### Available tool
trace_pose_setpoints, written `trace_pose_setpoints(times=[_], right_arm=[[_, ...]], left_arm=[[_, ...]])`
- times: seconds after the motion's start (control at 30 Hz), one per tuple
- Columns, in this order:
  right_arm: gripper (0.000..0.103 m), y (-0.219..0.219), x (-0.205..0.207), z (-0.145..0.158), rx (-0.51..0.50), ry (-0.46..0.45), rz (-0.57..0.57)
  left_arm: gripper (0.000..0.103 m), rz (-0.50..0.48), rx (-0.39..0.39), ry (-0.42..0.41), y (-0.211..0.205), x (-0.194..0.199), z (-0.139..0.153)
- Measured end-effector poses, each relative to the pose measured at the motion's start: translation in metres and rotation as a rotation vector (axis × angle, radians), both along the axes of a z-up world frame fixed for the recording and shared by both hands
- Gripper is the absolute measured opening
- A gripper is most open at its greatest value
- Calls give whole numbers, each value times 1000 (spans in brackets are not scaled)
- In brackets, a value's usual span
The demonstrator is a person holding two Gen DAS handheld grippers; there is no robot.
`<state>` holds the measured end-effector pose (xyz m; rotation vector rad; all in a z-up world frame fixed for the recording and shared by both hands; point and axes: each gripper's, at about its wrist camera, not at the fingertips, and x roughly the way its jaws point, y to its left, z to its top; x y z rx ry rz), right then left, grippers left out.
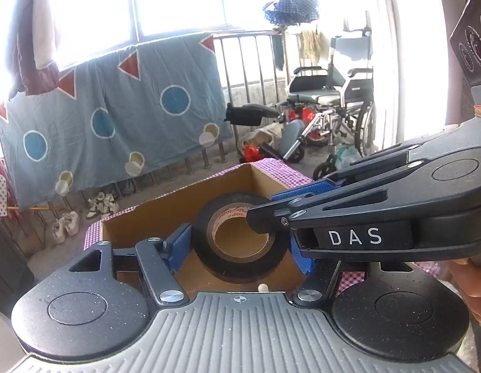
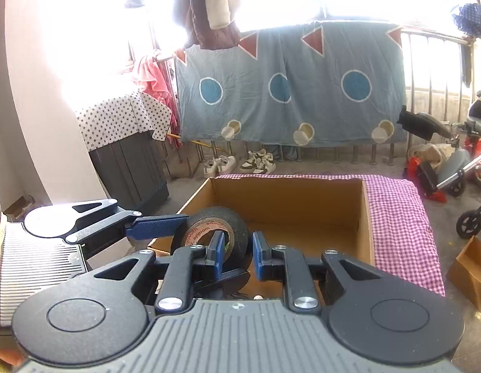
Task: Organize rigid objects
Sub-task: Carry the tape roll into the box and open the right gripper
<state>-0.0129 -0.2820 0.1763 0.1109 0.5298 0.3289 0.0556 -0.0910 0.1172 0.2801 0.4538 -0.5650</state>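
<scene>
1. Above the open cardboard box (image 2: 290, 205), a black tape roll (image 1: 240, 242) hangs between both tools; the box sits on a bench covered by a pink checked cloth (image 2: 398, 217).
2. Left hand-held gripper (image 1: 243, 245): jaws about half open, blue pads pressed on the roll's outer sides. We read it as carrying the roll.
3. Right hand-held gripper (image 2: 235, 253): jaws narrow, clamped across the roll's wall, one finger passing through the core as the left wrist view shows it.
4. Roll's core axis points roughly along the left tool's line of sight; the right tool comes in from the right, crosswise.
5. Key relation, in our judgement: the roll sits directly over the box interior, so the coming move is straight down, both hands equally near.
6. Box floor mostly bare; one small white item (image 1: 262, 287), unidentified.
</scene>
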Motion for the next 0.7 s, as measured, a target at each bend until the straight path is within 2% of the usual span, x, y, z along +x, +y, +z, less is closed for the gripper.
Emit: trace_pose_setpoints(times=[0.07,0.17,0.27,0.37,0.47,0.6,0.7], right_arm=[[21,7,29,10,14,24,43],[22,13,77,10,47,116,88],[22,20,129,-7,65,254,118],[22,22,175,-39,114,427,144],[22,19,207,-72,163,567,159],[22,16,231,-105,206,692,179],[22,16,240,-119,225,750,196]], left_arm=[[66,24,-4,46,5,24,9],[66,55,3,151,10,66,8],[66,63,42,253,12,103,-9],[66,72,97,373,14,133,-34],[66,72,155,449,12,149,-55],[67,59,244,521,7,161,-72],[67,46,288,555,7,165,-77]])
